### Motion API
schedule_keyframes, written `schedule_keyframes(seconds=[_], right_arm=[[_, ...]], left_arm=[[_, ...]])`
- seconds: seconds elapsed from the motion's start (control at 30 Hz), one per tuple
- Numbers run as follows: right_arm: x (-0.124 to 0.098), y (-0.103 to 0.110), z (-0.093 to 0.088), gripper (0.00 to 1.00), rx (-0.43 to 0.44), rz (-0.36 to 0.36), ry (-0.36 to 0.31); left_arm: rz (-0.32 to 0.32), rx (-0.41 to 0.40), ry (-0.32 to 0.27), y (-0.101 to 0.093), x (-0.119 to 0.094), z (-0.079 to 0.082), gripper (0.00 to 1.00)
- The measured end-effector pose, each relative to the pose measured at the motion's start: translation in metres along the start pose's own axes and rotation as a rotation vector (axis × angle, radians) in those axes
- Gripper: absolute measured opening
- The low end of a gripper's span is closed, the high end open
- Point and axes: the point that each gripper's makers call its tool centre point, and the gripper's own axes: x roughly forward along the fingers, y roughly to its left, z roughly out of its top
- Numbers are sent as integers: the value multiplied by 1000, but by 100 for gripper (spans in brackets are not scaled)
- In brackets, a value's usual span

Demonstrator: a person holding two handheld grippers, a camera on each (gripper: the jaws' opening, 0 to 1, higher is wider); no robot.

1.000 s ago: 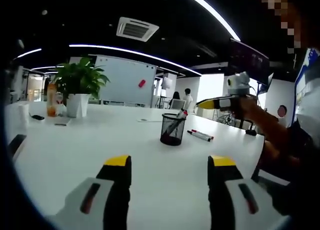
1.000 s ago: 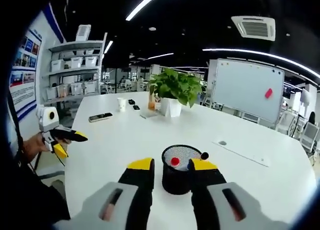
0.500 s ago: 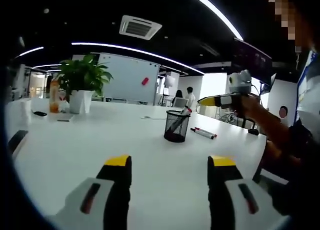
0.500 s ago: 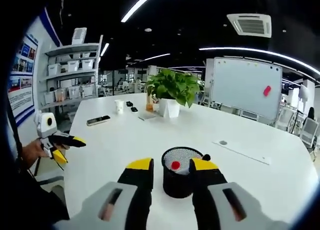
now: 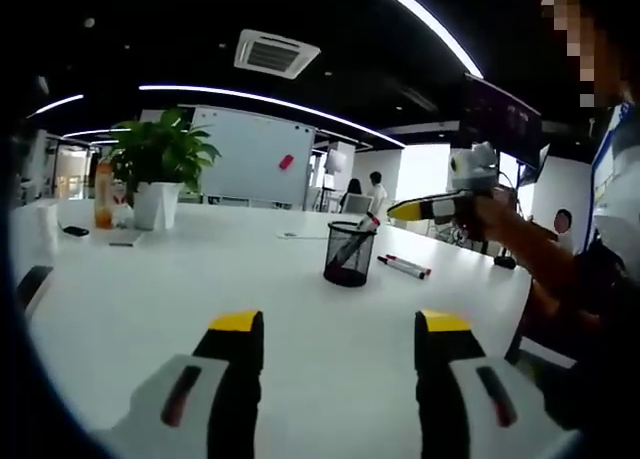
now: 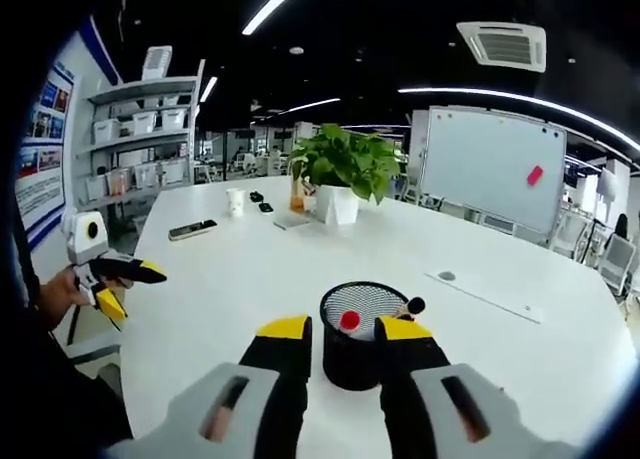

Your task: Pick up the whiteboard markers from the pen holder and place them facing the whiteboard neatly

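Right over the pen holder [image 6: 362, 331] is where I've got my right hand-held gripper [image 6: 345, 331] at the moment, jaws apart and empty, yellow tips just in front of the black mesh cup on either side of its near rim. Inside the cup I can make out a marker with a red cap [image 6: 349, 321] and another with a black cap [image 6: 413, 305] leaning over the far edge, so at least two markers are not yet picked.

My left hand-held gripper [image 5: 340, 325] is way back from the action, jaws wide apart, nothing between them, hovering low over bare table [image 5: 150, 279]. From that side the pen holder [image 5: 348, 254] sits well ahead, with one marker [image 5: 357, 236] sticking up out of it at a slant.

Progress-wise: two markers [image 5: 403, 268] are already lying side by side on the table just beside the holder, so I'd call it part done. Can't tell from here if they're lined up properly toward the whiteboard [image 6: 487, 171] at the far end of the room. What's left, I reckon, is emptying the cup and laying the rest down alongside those two.
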Motion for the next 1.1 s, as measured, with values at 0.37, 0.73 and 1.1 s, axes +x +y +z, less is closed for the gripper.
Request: schedule_keyframes(seconds=[0.37,0.73,1.1], right_arm=[[5,-3,3,29,20,-9,-16],[11,-4,-3,29,54,-7,-6],[30,0,-10,28,86,18,8]], left_arm=[[-1,1,3,1,1,0,62],[-1,6,-5,-2,0,2,61],[8,-5,-2,3,-1,-2,61]])
